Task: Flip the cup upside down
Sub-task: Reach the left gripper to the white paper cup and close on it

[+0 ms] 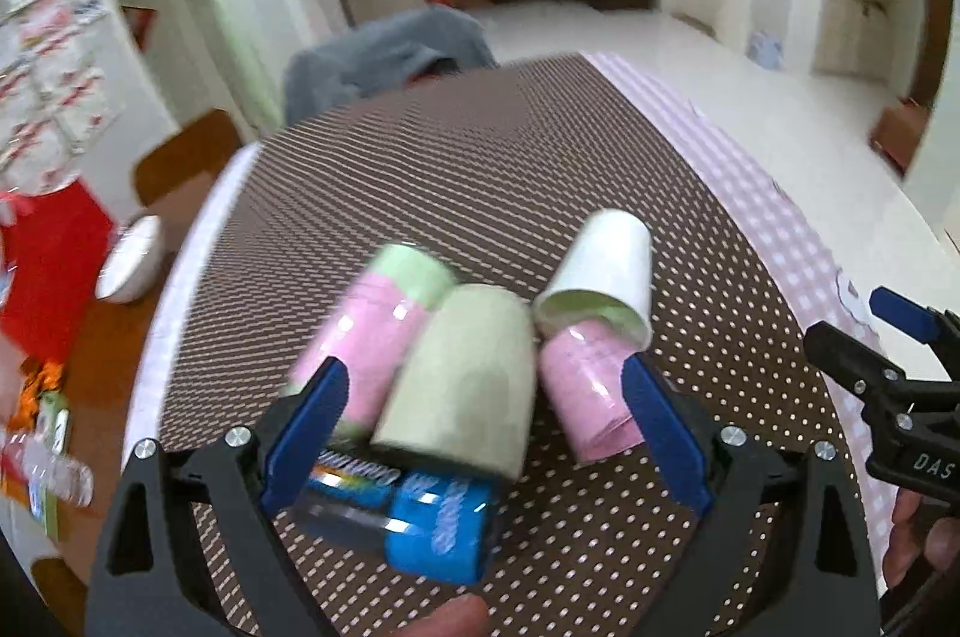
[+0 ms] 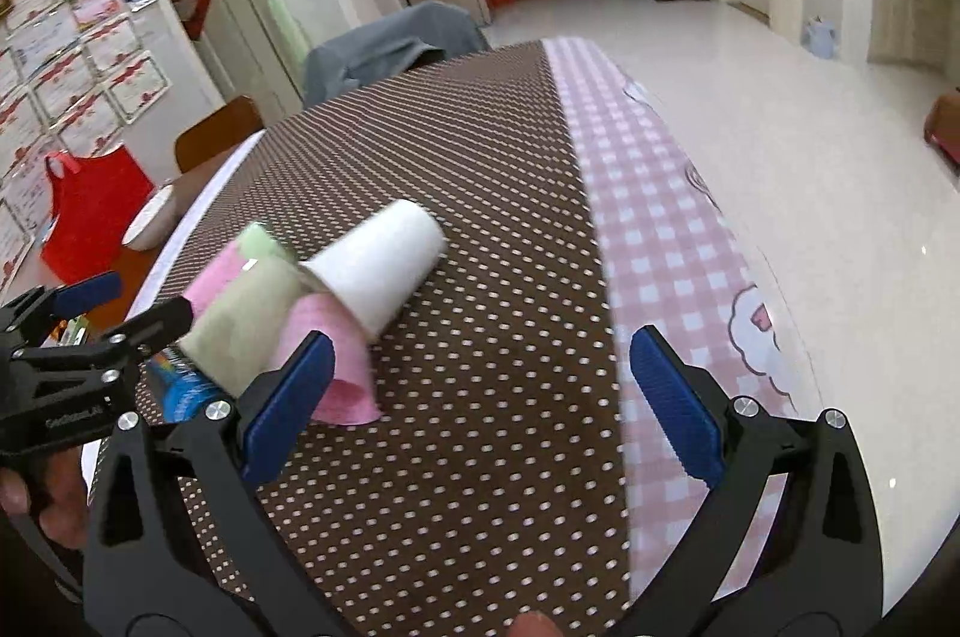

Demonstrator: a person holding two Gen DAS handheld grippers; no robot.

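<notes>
Several paper cups lie on their sides in a cluster on the brown dotted tablecloth (image 1: 480, 169). A pale green cup (image 1: 465, 385) lies between my left gripper's (image 1: 483, 388) open blue fingers, not clamped. A pink cup with a green end (image 1: 378, 325) lies left of it, a pink cup (image 1: 591, 391) right of it, and a white cup (image 1: 606, 265) behind. My right gripper (image 2: 480, 373) is open and empty, right of the cluster; the white cup (image 2: 384, 265) and green cup (image 2: 240, 331) show ahead-left of it.
A blue packet (image 1: 432, 523) lies under the green cup near my left gripper. A pink checked cloth (image 2: 666, 229) covers the table's right side up to its edge. A white bowl (image 1: 129, 256), a red bag (image 2: 90, 211) and a chair (image 2: 216, 133) are on the left.
</notes>
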